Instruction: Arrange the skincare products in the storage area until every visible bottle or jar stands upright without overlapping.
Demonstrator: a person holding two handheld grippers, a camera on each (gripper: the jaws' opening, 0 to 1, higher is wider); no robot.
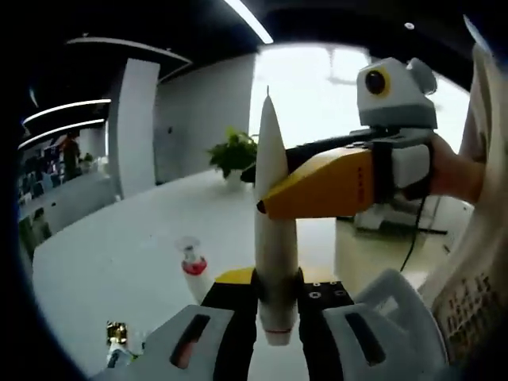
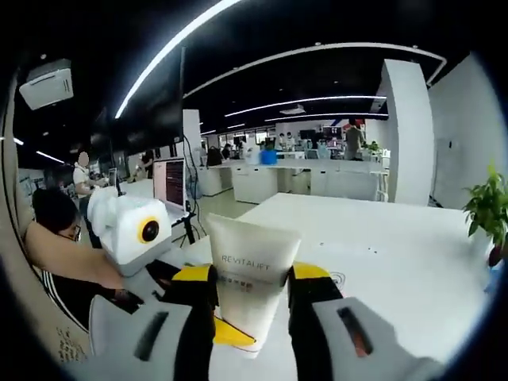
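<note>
The left hand-held gripper has its jaws closed narrow on the lower end of a white tube, which rises from between them with its flat crimped seam pointing up and away. In the right gripper view the right hand-held gripper stands with its jaws on either side of the same white tube, broad face on and the word REVITALIFT legible — the pads look pressed to its edges, so I judge both grippers are holding it at once, a handover in mid-air. Seen from the left gripper view, the right hand-held gripper's yellow jaw crosses the tube about midway up, with a person's hand behind it.

To do this step well, one gripper should keep a firm hold before the other lets go; a soft tube will sag or twist if both ease off together. Whichever keeps it should grip near the cap end, so the tube can be set down cap-first and stand on its own.

Below, on the white counter, a small bottle with a red band stands upright, and near the lower edge a small gold-topped item sits — too small to tell whether it is upright. The tube should go down well apart from both, touching neither. A potted plant stands farther back on the counter — well clear of the work
</note>
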